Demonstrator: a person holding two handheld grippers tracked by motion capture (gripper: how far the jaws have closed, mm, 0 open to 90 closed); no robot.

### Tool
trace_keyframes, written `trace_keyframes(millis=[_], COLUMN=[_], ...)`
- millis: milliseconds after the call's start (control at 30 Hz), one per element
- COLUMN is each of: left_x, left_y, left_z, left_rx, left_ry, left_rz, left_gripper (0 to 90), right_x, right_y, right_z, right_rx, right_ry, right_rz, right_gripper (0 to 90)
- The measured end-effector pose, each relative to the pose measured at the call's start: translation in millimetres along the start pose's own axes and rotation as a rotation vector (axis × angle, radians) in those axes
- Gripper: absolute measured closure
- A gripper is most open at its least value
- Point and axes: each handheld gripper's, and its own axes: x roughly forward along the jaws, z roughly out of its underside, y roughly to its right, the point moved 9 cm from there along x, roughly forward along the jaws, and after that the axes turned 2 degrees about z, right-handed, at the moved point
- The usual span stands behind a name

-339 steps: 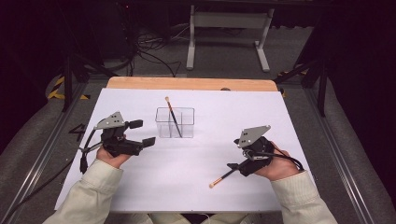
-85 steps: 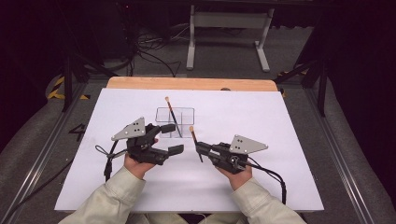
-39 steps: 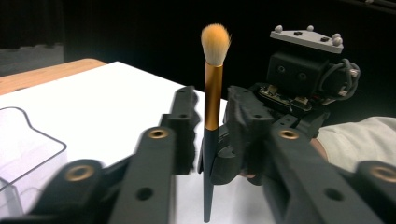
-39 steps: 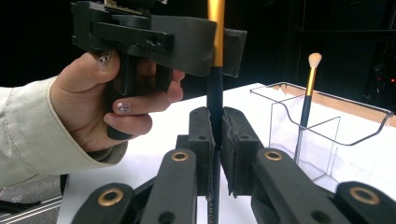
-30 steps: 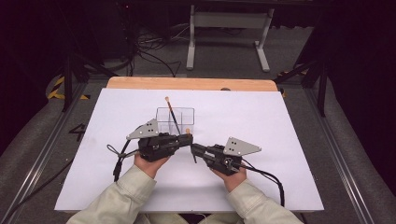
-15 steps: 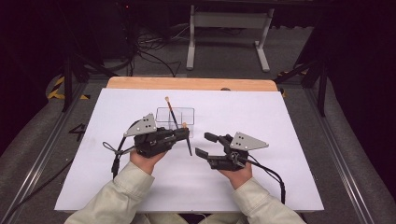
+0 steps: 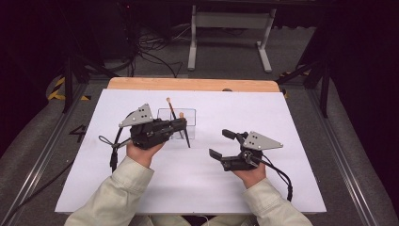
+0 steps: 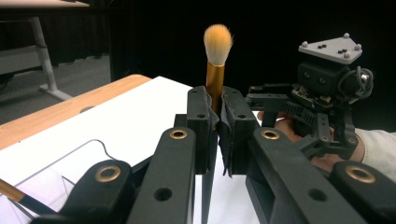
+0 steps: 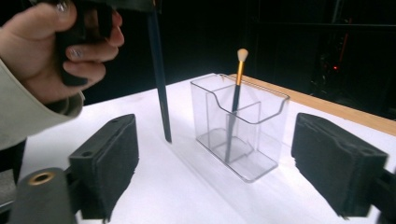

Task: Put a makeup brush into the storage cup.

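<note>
L gripper (image 7: 181,128) clamps brush (image 8: 216,70) upright, beside clear holder (image 9: 240,133) | R gripper (image 7: 226,143) jaws just opened, empty, apart | tip: keep handle vertical, centre over free compartment, lower before release, avoid stored brush (image 9: 235,107)
</note>
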Motion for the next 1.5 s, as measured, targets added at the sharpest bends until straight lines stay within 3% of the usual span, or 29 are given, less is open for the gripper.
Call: trace_keyframes(millis=[300, 667, 867, 967, 1500], left_x=[-0.1, -2.7, -3.6, -4.2, -1.7], left_y=[-7.3, -22.0, -26.4, -28.6, -51.6], left_z=[-9.9, -18.9, -21.5, -24.3, -25.3], left_rx=[0.009, 0.044, 0.029, 0.045, 0.030], left_ry=[-0.012, -0.031, -0.037, -0.043, -0.055], left_rz=[-0.007, -0.070, -0.084, -0.098, -0.163], left_gripper=[83.4, 83.4, 83.4, 83.4, 83.4], right_x=[-14.1, -35.8, -50.2, -54.4, -67.3], right_y=[10.0, 23.2, 32.6, 36.3, 43.7], right_z=[4.2, 16.3, 20.2, 23.5, 28.4], right_rx=[-0.002, 0.002, 0.010, 0.011, 0.015], right_ry=[-0.013, -0.058, -0.052, -0.059, -0.066], right_rz=[0.042, 0.100, 0.141, 0.159, 0.197], right_gripper=[7.7, 5.5, 5.2, 4.7, 2.9])
